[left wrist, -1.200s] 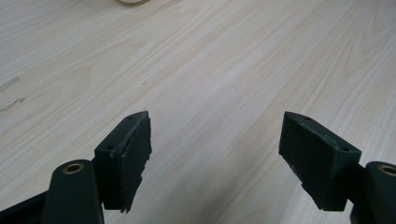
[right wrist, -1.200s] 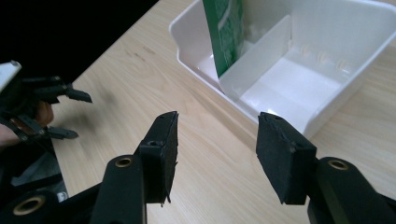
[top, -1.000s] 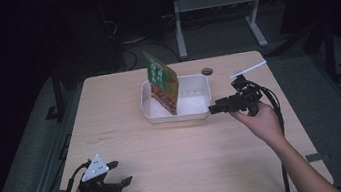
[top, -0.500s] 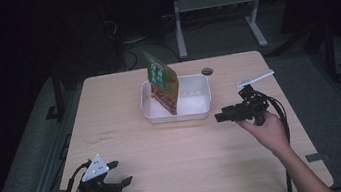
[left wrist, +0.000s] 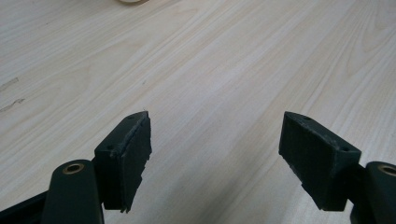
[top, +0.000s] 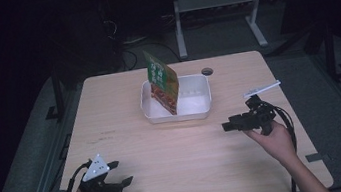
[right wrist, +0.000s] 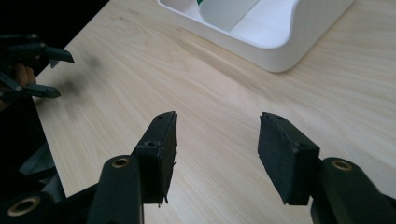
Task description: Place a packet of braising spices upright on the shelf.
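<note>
A white tray point(top: 195, 108) sits at the middle back of the wooden table point(top: 181, 150). A green and red food packet point(top: 161, 80) stands tilted in its left half. My right gripper point(top: 227, 127) hovers open right of the tray's front corner, nothing between its jaws; in the right gripper view point(right wrist: 215, 135) the tray point(right wrist: 285, 42) lies ahead. My left gripper point(top: 121, 173) rests open near the front left edge, and the left gripper view point(left wrist: 215, 135) has bare wood between the pads.
A round cable hole point(top: 207, 71) is in the table's back right area. A metal stand point(top: 216, 3) and cables lie on the dark floor behind the table. The left gripper point(right wrist: 44, 74) appears at the left of the right gripper view.
My right gripper has pulled back from the tray toward the front right of the table. The left gripper has not moved.
</note>
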### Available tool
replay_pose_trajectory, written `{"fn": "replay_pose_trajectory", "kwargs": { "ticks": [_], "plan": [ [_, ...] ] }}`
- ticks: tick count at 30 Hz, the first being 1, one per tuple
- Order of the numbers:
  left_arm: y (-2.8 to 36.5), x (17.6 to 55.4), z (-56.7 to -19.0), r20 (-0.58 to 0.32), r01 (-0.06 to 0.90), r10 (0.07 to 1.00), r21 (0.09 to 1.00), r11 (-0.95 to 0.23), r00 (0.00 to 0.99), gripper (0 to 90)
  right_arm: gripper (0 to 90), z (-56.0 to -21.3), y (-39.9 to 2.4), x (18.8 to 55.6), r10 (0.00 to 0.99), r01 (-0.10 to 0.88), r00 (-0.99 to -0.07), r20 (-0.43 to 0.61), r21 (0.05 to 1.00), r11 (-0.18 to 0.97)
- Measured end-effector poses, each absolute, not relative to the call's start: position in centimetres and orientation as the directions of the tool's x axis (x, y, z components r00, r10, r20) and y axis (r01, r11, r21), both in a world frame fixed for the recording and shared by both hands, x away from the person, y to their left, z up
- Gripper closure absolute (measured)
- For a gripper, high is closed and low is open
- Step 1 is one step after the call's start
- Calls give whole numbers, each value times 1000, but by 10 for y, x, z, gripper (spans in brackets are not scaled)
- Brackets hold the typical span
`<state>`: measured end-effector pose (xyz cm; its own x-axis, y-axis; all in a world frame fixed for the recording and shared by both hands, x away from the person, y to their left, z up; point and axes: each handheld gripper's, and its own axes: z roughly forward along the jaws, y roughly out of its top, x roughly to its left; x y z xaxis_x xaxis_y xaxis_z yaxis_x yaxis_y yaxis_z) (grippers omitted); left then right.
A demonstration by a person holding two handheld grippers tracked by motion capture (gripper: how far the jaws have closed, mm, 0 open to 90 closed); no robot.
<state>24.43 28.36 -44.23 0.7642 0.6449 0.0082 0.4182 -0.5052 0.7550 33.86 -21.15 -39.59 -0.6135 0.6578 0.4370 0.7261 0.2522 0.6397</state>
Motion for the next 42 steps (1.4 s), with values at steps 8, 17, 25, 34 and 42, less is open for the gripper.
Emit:
{"fn": "replay_pose_trajectory", "kwargs": {
  "ticks": [8, 17, 25, 34, 42],
  "plan": [
    [284, 245, -442, 5, 420, 646, 755, -504, 764, 246, 455, -407, -219, 330, 660, 734, -606, 445, 632, 248],
    [283, 245, -443, 6, 421, 645, 753, -506, 765, 246, 452, -420, -230, 317, 664, 746, -589, 460, 625, 230],
    [283, 245, -443, 7, 421, 644, 751, -508, 765, 246, 450, -431, -235, 307, 664, 756, -581, 471, 614, 225],
    [282, 245, -443, 5, 422, 644, 752, -507, 765, 246, 447, -446, -238, 294, 659, 768, -572, 488, 602, 220],
    [282, 244, -443, 6, 422, 644, 750, -509, 765, 246, 440, -454, -238, 279, 661, 756, -580, 477, 616, 218]
  ]
}}
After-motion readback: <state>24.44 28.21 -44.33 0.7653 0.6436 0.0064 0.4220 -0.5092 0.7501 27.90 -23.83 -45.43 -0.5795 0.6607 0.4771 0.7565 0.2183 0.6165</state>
